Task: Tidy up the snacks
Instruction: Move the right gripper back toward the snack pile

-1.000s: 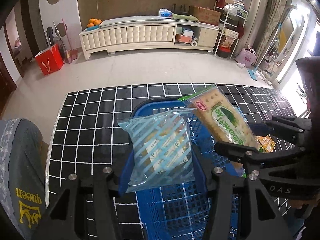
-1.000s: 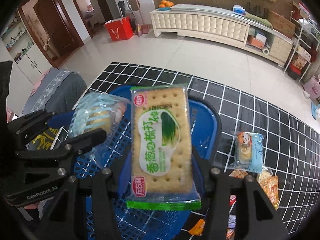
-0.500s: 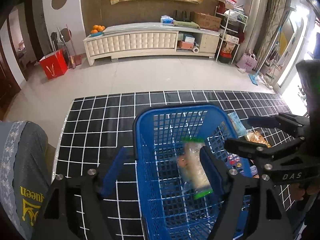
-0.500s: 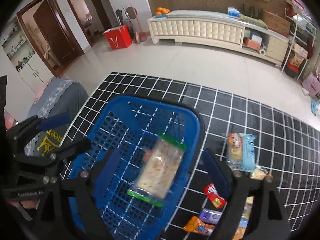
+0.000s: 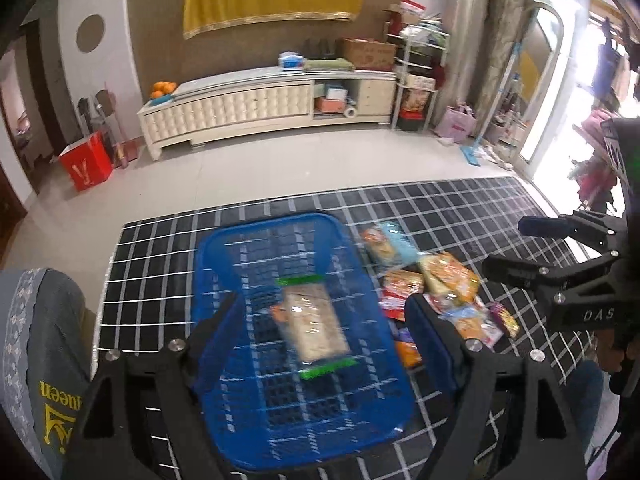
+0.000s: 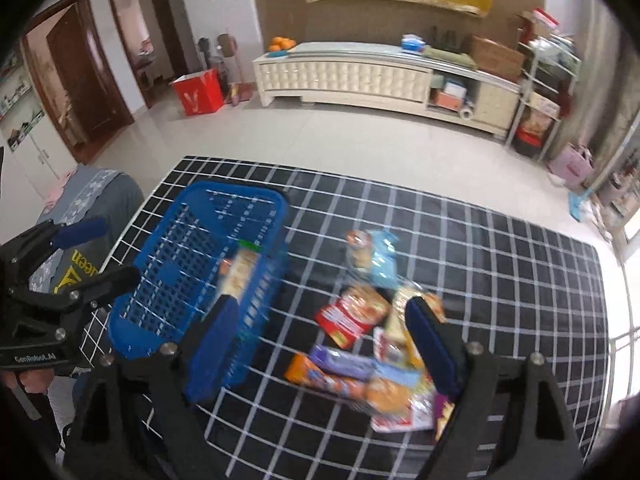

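Both grippers hang with fingers spread and nothing between them: the left gripper [image 5: 320, 320] over the blue basket [image 5: 256, 240], the right gripper [image 6: 320, 320] over the loose snack pile [image 6: 372, 356]. Everything rests on a black mat with white grid lines [image 6: 500, 264], laid on pale floor tiles before a long cream cabinet [image 5: 240, 106]. A cracker packet [image 5: 314, 326] with green ends lies flat in the basket, long axis running near to far. The pile sits just right of the basket's right wall; bare mat stretches farther right and beyond.
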Motion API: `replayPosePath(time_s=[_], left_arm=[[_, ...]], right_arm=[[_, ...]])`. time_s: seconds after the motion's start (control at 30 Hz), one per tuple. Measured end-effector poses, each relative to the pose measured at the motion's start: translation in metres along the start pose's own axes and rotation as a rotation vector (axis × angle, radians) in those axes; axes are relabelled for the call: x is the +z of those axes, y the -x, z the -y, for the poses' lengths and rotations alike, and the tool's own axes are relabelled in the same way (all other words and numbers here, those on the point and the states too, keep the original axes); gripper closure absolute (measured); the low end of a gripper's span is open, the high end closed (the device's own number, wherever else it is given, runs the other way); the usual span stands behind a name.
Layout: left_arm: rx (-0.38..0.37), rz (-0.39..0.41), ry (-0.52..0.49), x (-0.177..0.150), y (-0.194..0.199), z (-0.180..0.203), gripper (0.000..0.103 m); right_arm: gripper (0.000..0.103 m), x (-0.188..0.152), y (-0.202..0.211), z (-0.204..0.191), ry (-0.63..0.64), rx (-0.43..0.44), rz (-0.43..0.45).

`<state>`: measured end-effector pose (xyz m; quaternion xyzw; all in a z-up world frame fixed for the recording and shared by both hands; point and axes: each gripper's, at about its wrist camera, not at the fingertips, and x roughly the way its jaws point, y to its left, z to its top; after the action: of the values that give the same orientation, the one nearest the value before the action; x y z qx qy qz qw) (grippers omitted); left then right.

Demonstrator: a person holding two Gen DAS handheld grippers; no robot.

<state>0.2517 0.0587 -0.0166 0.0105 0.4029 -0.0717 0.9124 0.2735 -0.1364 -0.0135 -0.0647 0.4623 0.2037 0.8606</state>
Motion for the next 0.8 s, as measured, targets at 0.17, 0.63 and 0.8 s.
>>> replayPosePath(time_s=[0.17,0.63,0.8], left_arm=[[-0.040,-0.019,-0.053,-0.006,-0.005,0.042,0.023],[-0.146,-0.144,-0.118,-0.028,-0.058,0.139,0.023],[-0.155,-0.214,-0.129,-0.042,-0.091,0.164,0.023]], right_arm=[[0.015,-0.024,0.015,0.029,-0.051,-0.027,-0.007],[0.015,-0.099,0.008,0.101,-0.236,-0.064,-0.042],[0.015,-0.122,-0.008,0.125,-0.284,-0.076,-0.063]])
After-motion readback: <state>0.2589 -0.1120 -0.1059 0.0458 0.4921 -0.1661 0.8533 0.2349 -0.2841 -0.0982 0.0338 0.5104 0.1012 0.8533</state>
